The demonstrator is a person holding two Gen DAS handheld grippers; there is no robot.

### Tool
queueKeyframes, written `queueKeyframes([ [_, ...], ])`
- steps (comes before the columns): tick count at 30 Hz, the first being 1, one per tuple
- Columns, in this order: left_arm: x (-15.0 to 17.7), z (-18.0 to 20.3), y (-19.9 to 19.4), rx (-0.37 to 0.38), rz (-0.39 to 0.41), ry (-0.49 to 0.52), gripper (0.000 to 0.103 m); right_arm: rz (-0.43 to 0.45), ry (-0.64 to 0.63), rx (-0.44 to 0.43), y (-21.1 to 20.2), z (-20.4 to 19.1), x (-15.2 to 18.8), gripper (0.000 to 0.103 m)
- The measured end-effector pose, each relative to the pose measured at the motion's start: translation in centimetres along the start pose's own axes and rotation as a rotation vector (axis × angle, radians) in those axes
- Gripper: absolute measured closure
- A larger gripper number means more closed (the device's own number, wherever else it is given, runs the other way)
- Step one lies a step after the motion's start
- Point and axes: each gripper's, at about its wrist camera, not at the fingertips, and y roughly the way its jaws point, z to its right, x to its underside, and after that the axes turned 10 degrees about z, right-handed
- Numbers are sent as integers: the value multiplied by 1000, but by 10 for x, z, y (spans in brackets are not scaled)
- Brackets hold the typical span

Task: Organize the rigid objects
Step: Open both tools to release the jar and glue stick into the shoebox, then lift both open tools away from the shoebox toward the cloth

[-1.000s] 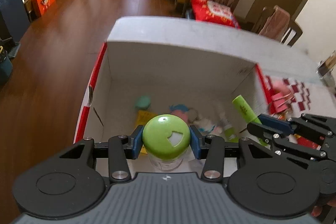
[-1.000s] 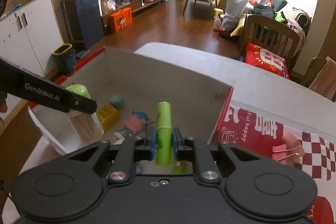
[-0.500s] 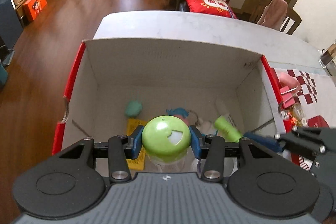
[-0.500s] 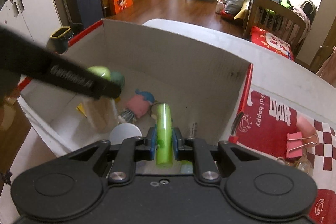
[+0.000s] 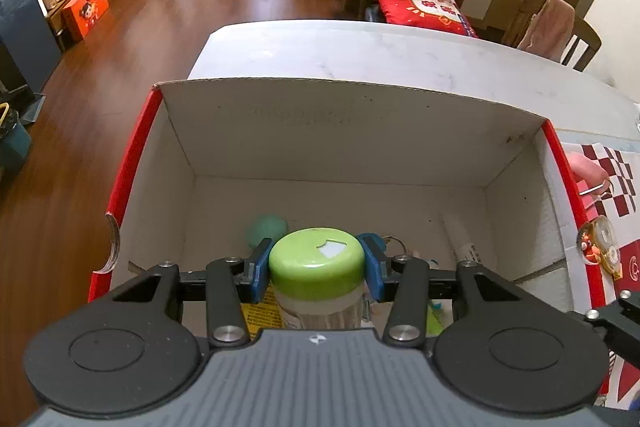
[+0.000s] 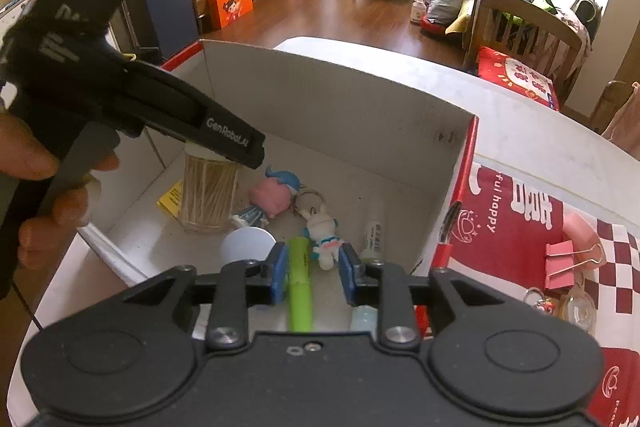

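Note:
An open cardboard box (image 5: 352, 85), white inside and red outside, stands on the table. My left gripper (image 5: 317, 269) is shut on the green lid of a clear toothpick jar (image 5: 316, 263), held upright low inside the box. In the right wrist view the jar (image 6: 208, 195) is at or just above the box floor. My right gripper (image 6: 313, 273) is inside the box (image 6: 340, 115) with its jaws opening. A green tube (image 6: 301, 287) lies between the pads on the floor, close to the left pad and free of the right one.
On the box floor lie a pink doll (image 6: 272, 197), a small astronaut keychain (image 6: 324, 233), a white tube (image 6: 374, 235), a white disc (image 6: 248, 245), a yellow card (image 6: 172, 197) and a teal lump (image 5: 266, 227). Right of the box, a red checked cloth (image 6: 512, 227) carries a pink binder clip (image 6: 560, 263).
The right gripper's jaws have spread and let go of the green tube, which now rests in the box. The left gripper has carried the jar lower into the box.

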Motion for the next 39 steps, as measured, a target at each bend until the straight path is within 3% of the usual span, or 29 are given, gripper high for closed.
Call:
queueKeyframes([
  [2, 2, -3, 0, -15, -8, -17, 57, 2, 3, 0, -3, 1, 0, 73],
  [4, 4, -6, -2, -18, -3, -31, 46, 6, 5, -2, -5, 2, -1, 69],
  [8, 6, -8, -13, -15, 34, -46, 39, 13, 10, -3, -10, 4, -1, 66],
  [21, 7, 3, -73, -12, 169, -59, 39, 65, 17, -32, -40, 13, -6, 57],
  [24, 8, 10, -86, -13, 195, -57, 39, 86, 19, -42, -51, 16, -6, 45],
  [32, 14, 36, -115, -25, 274, -57, 39, 134, 25, -75, -82, 32, -3, 39],
  [34, 15, 44, -123, -18, 290, -62, 28, 147, 29, -86, -91, 39, -1, 37],
  [36, 18, 53, -129, -11, 305, -62, 26, 162, 34, -93, -100, 45, 2, 26],
  [39, 21, 68, -135, -5, 310, -60, 26, 183, 38, -110, -114, 58, 7, 23],
])
